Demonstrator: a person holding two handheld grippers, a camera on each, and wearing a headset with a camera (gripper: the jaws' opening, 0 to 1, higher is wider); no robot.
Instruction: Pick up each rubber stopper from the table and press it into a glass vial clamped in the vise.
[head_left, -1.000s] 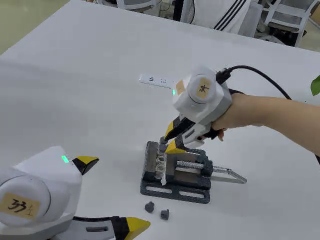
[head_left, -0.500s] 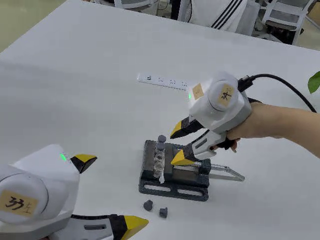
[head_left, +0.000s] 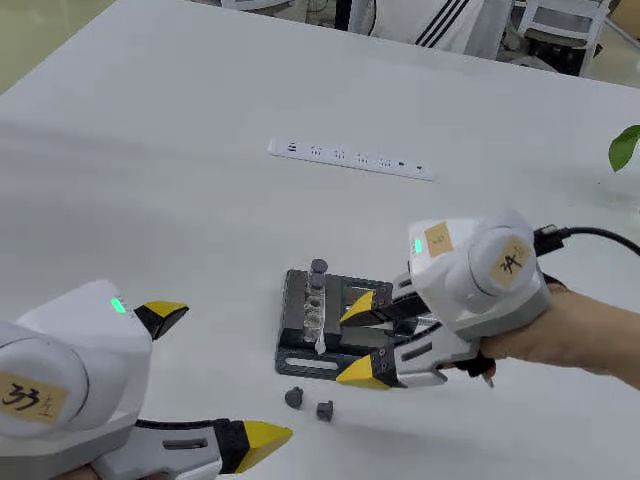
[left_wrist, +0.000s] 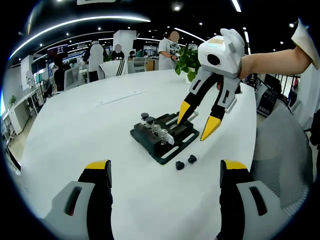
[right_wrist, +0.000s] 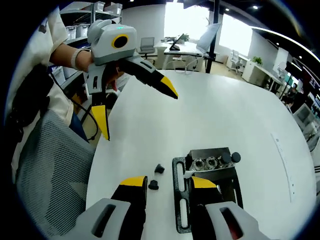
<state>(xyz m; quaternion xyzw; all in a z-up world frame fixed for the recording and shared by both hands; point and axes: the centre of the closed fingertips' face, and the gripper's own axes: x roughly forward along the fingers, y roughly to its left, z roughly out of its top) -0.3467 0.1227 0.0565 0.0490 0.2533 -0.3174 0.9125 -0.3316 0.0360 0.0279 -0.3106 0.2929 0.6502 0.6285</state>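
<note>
Two rubber stoppers (head_left: 294, 397) lie loose on the table (head_left: 150, 150), just in front of the vise (head_left: 300, 358). Right gripper (head_left: 352, 342), spread and empty, hangs just to their right; left gripper (head_left: 220, 373), also spread, stands farther off.

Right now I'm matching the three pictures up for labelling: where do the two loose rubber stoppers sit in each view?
Head view: loose stoppers bottom centre, just below the vise.
Left gripper view: middle, just right of and below the vise.
Right gripper view: lower middle, left of the vise.
Shared landmark: the vise.
</note>
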